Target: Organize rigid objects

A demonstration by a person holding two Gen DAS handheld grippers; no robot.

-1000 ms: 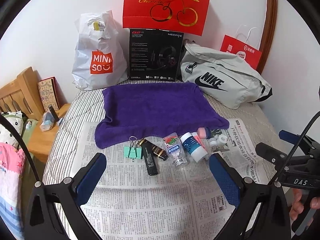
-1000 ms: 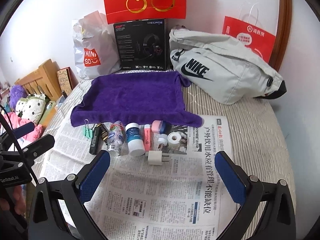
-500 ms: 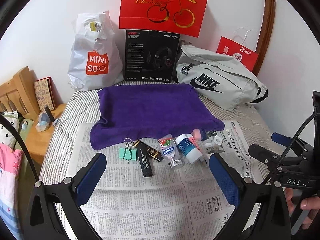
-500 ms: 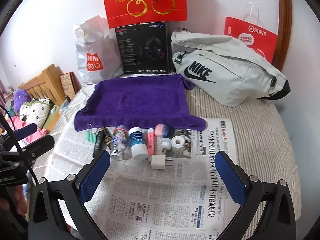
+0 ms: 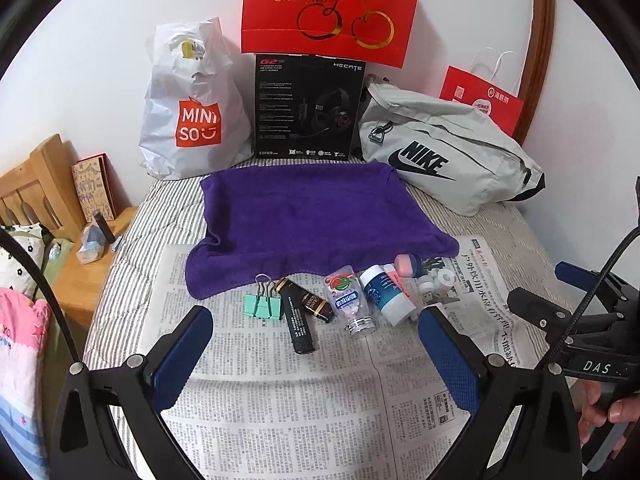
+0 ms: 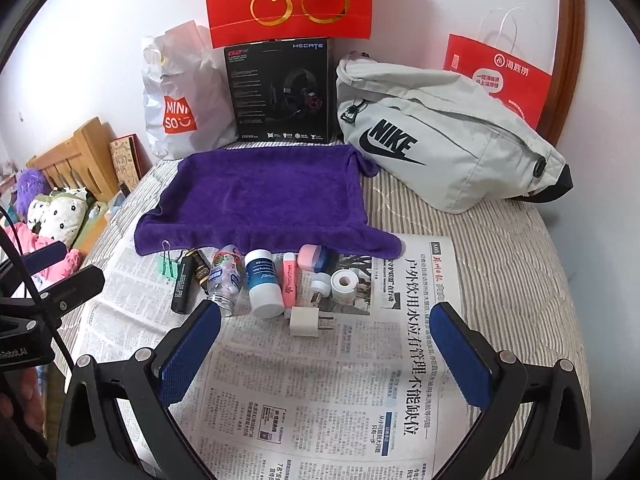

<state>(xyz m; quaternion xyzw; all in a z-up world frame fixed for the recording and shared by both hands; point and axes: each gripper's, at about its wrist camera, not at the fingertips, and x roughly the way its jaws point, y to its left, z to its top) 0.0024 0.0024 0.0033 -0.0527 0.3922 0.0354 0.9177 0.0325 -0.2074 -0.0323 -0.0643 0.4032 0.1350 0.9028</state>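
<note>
A row of small items lies on newspaper in front of a purple towel: green binder clips, a black tube, a clear candy bottle, a blue-labelled white bottle, a pink cap. The right wrist view also shows a white plug adapter, a tape roll and a pink stick. My left gripper hangs open just short of the tube and bottles. My right gripper is open, just short of the adapter. Both hold nothing.
Against the wall stand a white Miniso bag, a black headset box, a red cherry bag, a grey Nike pouch and a red paper bag. A wooden bedside stand is left of the striped bed.
Both grippers have drifted slightly over the last second, with the items shifting a little in each view. Nothing was grasped or moved.
</note>
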